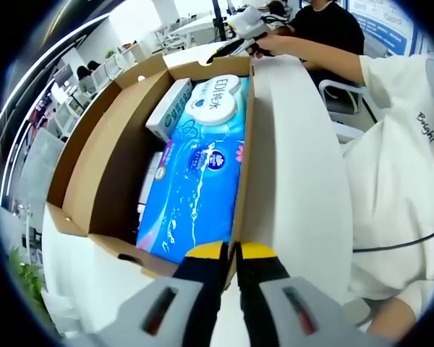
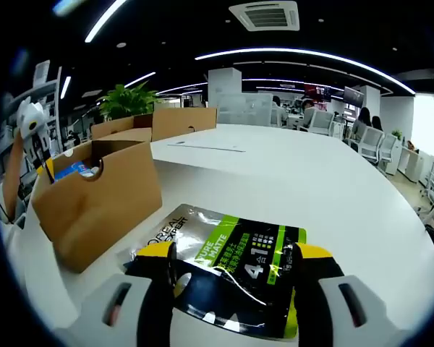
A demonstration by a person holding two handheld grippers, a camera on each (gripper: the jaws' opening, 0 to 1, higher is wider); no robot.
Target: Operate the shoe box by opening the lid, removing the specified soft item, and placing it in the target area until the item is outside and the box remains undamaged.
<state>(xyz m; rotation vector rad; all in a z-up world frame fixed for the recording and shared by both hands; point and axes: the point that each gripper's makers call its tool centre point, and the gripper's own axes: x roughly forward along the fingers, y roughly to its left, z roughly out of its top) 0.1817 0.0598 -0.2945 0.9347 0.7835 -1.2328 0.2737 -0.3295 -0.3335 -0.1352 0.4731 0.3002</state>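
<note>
The left gripper (image 1: 230, 253), rising from six o'clock in the left gripper view, has its yellow-tipped jaws pinched together on the near wall of the open cardboard shoe box (image 1: 101, 170). That looks like a steadying hold on the box. Inside, a blue wet-wipes pack (image 1: 195, 195) lies flat with its long axis running from six towards twelve o'clock, its white flip lid (image 1: 211, 108) at the far end. A white carton (image 1: 168, 107) is wedged beside it at about eleven o'clock. At one o'clock, past the far end of the box, a person's hand (image 1: 271, 45) holds the other gripper.

In the right gripper view, the right gripper (image 2: 233, 264) stands with its jaws spread wide. A black and green foil pouch (image 2: 235, 278) lies flat on the white table (image 2: 333, 181) between them, its long axis running roughly from six to twelve o'clock. Whether the pads touch its edges cannot be told. The box sits at nine o'clock, just beside the pouch, with a corner of blue packaging showing above its rim.

The pouch is outside the box and directly under the right gripper, which is by far the nearer of the two. The next move, probably backing off from it or taking hold of it, falls to that hand.
</note>
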